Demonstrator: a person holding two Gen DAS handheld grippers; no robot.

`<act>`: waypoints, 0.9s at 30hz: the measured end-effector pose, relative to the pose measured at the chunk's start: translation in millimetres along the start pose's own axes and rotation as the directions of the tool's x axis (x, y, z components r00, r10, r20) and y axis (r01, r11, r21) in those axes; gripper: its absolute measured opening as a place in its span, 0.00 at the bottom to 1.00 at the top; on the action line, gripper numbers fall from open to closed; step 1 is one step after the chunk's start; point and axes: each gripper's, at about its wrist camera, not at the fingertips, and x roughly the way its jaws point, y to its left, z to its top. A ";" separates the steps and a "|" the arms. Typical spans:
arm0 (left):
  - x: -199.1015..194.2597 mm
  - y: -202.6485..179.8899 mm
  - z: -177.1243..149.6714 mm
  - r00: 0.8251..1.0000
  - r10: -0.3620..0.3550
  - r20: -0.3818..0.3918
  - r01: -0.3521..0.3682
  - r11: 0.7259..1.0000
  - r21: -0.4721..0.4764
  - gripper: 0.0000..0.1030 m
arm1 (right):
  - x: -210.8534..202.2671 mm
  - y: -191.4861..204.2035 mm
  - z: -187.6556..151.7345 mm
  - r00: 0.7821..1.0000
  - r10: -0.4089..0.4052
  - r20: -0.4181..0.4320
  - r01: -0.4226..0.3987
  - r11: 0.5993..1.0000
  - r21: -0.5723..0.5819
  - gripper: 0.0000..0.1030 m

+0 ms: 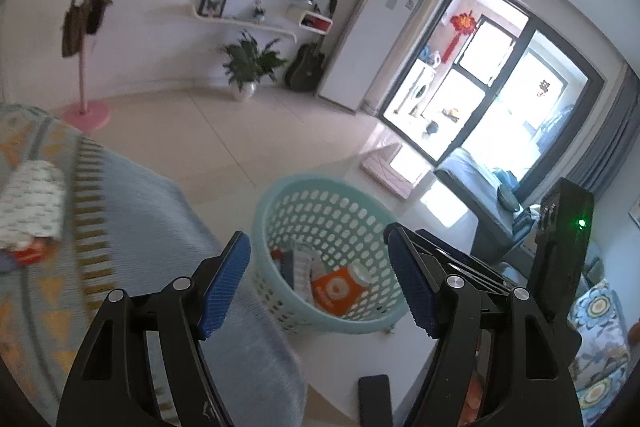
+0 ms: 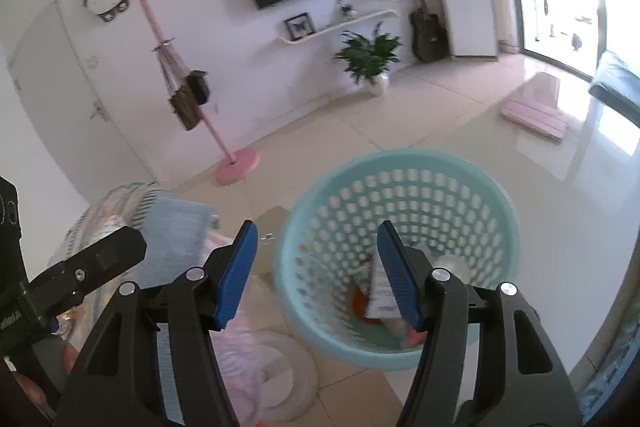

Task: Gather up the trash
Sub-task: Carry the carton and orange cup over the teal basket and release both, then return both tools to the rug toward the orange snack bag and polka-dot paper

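A light teal perforated basket [image 1: 280,203] stands on the tiled floor and also shows in the right wrist view [image 2: 400,163]. It holds an orange carton [image 1: 338,289], a white box [image 1: 302,269] and other trash; in the right wrist view a white wrapper [image 2: 380,291] lies over the orange piece. My left gripper [image 1: 320,283] is open and empty above the basket's near rim. My right gripper [image 2: 316,271] is open and empty over the basket's left rim. A crumpled white patterned wrapper [image 1: 32,203] and a red item [image 1: 28,253] lie on the striped cloth at left.
A blue striped cloth [image 1: 152,211] covers the surface at left. The other gripper's body [image 1: 564,247] sits at right. A pink coat stand [image 2: 236,159], potted plant [image 2: 370,57], guitar, pink mat [image 2: 534,119] and a sofa [image 1: 472,175] are around the floor.
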 end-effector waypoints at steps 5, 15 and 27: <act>-44.4 13.4 -6.8 0.996 0.065 0.062 -0.064 0.998 -0.011 0.68 | -12.2 40.9 -2.4 0.999 0.043 0.033 -0.040 0.995 -0.087 0.57; -148.5 80.7 -42.6 0.963 0.224 0.150 -0.201 0.967 -0.157 0.73 | -8.4 143.4 -27.3 0.978 0.211 -0.006 -0.206 0.950 -0.233 0.49; -235.8 184.8 -88.2 0.835 0.549 0.044 -0.495 0.782 -0.379 0.79 | 34.6 253.6 -65.0 0.941 0.307 -0.144 -0.337 0.887 -0.316 0.43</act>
